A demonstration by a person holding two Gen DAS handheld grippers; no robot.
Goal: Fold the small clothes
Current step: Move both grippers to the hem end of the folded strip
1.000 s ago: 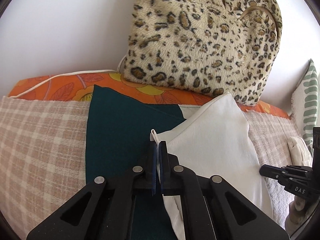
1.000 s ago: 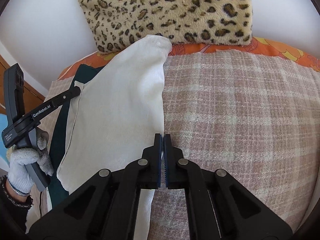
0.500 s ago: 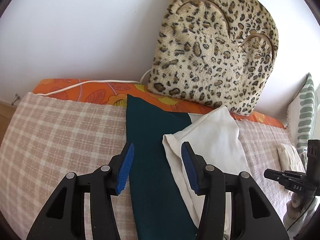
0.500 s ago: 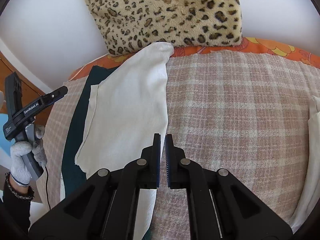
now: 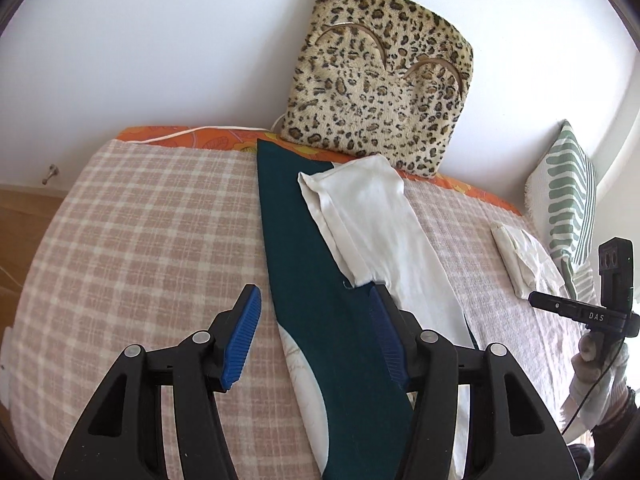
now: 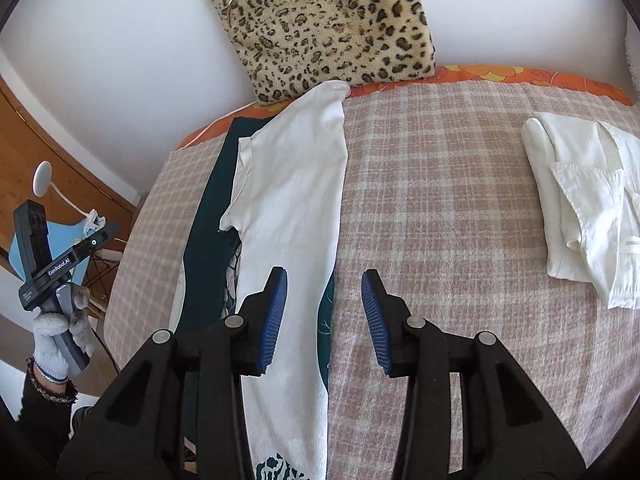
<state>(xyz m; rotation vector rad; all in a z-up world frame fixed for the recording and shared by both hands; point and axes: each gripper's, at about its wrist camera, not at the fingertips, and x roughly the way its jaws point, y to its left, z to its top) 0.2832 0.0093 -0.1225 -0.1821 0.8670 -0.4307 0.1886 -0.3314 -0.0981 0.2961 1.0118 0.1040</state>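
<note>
A white small shirt [image 5: 380,232] [image 6: 296,208] lies folded lengthwise on the plaid bed cover, partly over a dark teal cloth [image 5: 316,280] [image 6: 208,220]. My left gripper [image 5: 316,340] is open and empty, raised above the teal cloth near the shirt's sleeve end. My right gripper [image 6: 324,312] is open and empty, raised above the shirt's right edge. Each gripper shows in the other's view: the right gripper at the far right edge [image 5: 560,304], the left gripper at the left [image 6: 108,232].
A folded white garment [image 6: 588,200] [image 5: 520,256] lies on the right of the plaid cover [image 6: 440,184]. A leopard-print cushion [image 5: 380,96] leans on the wall behind. A green-striped pillow [image 5: 568,196] stands far right. The bed's left edge drops to a wooden floor [image 5: 24,208].
Both grippers were shut on the white shirt's edges; they have opened, let go and pulled back and up. The shirt now lies flat, folded lengthwise.
</note>
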